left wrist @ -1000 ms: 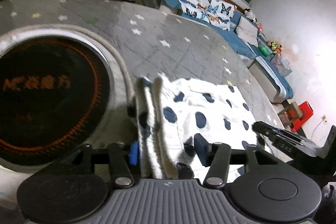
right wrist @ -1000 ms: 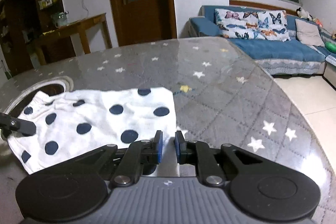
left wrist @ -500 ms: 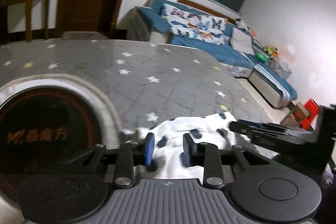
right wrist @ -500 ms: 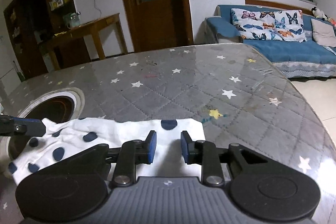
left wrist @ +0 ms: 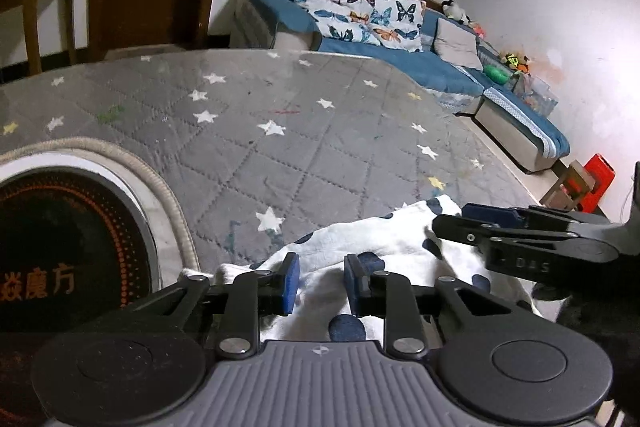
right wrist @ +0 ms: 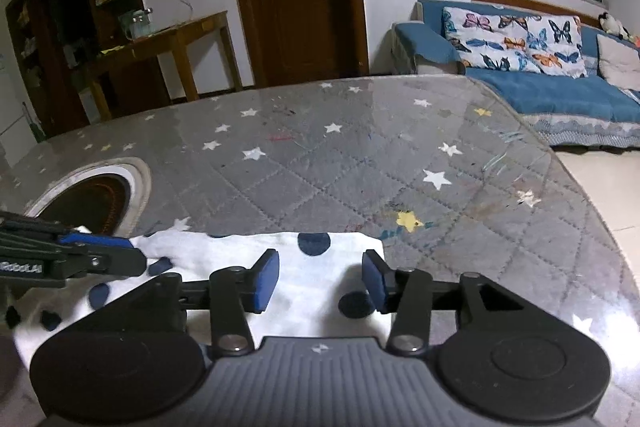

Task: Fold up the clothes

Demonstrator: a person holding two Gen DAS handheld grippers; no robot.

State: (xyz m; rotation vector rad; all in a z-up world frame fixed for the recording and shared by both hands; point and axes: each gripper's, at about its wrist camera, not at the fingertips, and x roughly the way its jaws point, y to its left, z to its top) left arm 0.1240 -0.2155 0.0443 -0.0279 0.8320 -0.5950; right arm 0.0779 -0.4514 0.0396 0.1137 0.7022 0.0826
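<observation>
A white cloth with dark blue dots (left wrist: 380, 239) lies on the grey star-quilted table (left wrist: 280, 155). My left gripper (left wrist: 320, 279) hovers over its left end. Its jaws are closing, with cloth showing in the gap and the blue pads (left wrist: 290, 283) clear of it. My right gripper (right wrist: 320, 281) stands over the right end of the cloth (right wrist: 224, 251). Its jaws are opening and the cloth lies flat beneath them, not pinched. Each gripper shows in the other's view: the right gripper (left wrist: 452, 221) reaches in from the right, and the left gripper (right wrist: 100, 251) from the left.
A round black hob with orange characters (left wrist: 60, 259) is set in the table to the left of the cloth. The table's curved edge (right wrist: 580, 187) drops off at the right. Beyond it stand a blue sofa with butterfly cushions (left wrist: 360, 23) and a wooden side table (right wrist: 168, 43).
My left gripper's jaws narrowed from wide around bunched cloth, and the cloth now lies low under them. My right gripper went from shut at the cloth's corner to wide apart over it.
</observation>
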